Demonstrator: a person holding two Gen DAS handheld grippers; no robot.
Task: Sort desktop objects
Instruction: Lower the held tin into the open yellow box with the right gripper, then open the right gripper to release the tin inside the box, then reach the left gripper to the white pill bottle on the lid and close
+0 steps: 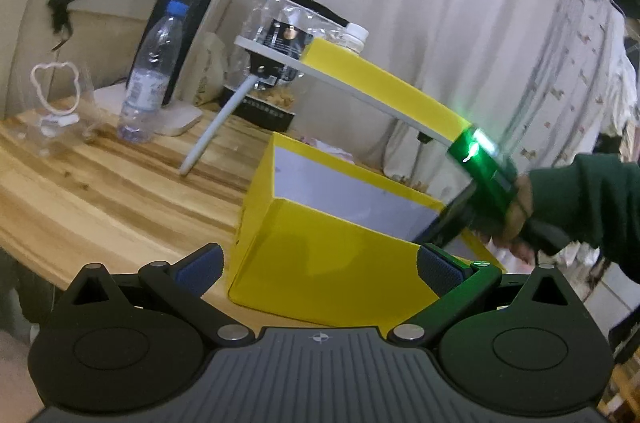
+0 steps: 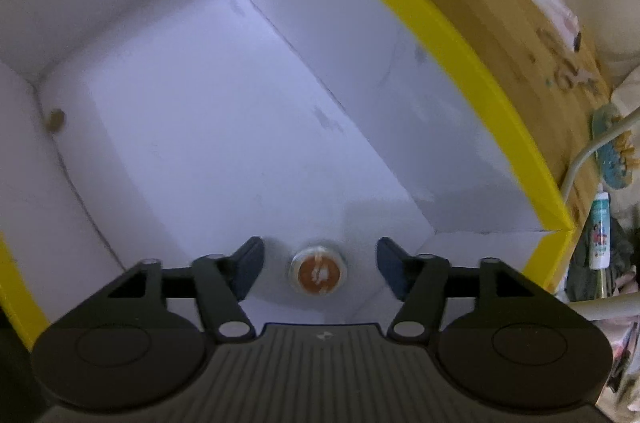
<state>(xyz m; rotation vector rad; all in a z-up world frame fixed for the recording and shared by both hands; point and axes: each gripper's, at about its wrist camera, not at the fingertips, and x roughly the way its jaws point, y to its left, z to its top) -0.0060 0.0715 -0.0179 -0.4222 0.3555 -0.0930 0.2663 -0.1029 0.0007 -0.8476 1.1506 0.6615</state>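
Right hand-held gripper [image 2: 320,269] spread wide above small orange-topped jar [image 2: 319,273] inside yellow box [image 2: 472,71], left hand-held gripper [image 1: 318,269] likewise wide

Black tongs [image 1: 318,269] with blue ribbed pads [image 1: 200,269], silver pivot screws; dark green sleeve [image 1: 588,203].

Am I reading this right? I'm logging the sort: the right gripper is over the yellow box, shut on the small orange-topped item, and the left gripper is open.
Not quite. In the right wrist view the right gripper is open: its fingers stand apart on either side of the orange-topped item, which lies on the floor of the yellow box, touching neither finger. The rest holds: the left gripper is open.
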